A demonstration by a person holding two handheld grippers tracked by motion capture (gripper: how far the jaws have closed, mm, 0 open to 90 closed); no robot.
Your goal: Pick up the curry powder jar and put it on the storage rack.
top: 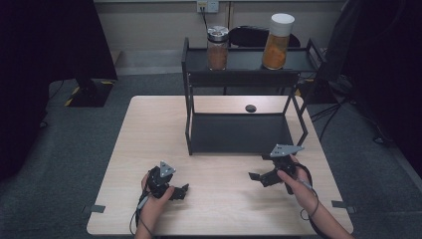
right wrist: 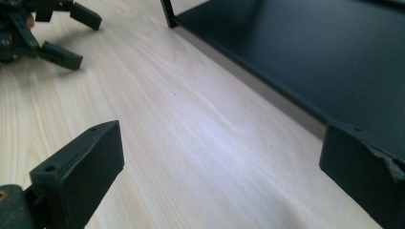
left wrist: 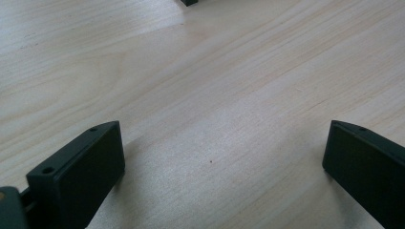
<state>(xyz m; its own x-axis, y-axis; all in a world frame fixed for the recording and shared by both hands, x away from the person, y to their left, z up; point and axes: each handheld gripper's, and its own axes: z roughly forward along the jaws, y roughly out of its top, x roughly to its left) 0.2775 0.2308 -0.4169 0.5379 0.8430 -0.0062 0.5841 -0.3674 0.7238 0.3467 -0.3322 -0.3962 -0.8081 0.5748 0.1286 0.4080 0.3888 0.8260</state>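
My left gripper (top: 182,191) rests low over the front left of the light wooden table (top: 149,129), held by a hand. It is open, and bare wood lies between its fingers (left wrist: 76,167). My right gripper (top: 256,178) is at the front right, just in front of the black two-tier shelf rack (top: 239,133). It is open too, with nothing between its fingers (right wrist: 79,164). The right gripper view has the rack's lower shelf (right wrist: 310,47) at the upper right and the left gripper (right wrist: 52,33) far off at the top left.
On the rack's top shelf (top: 246,59) stand a silver-lidded jar of brown contents (top: 217,47) and a taller white-lidded jar of orange contents (top: 278,42). A small black round thing (top: 250,108) lies on the table behind the rack. Tape marks the table's front corners.
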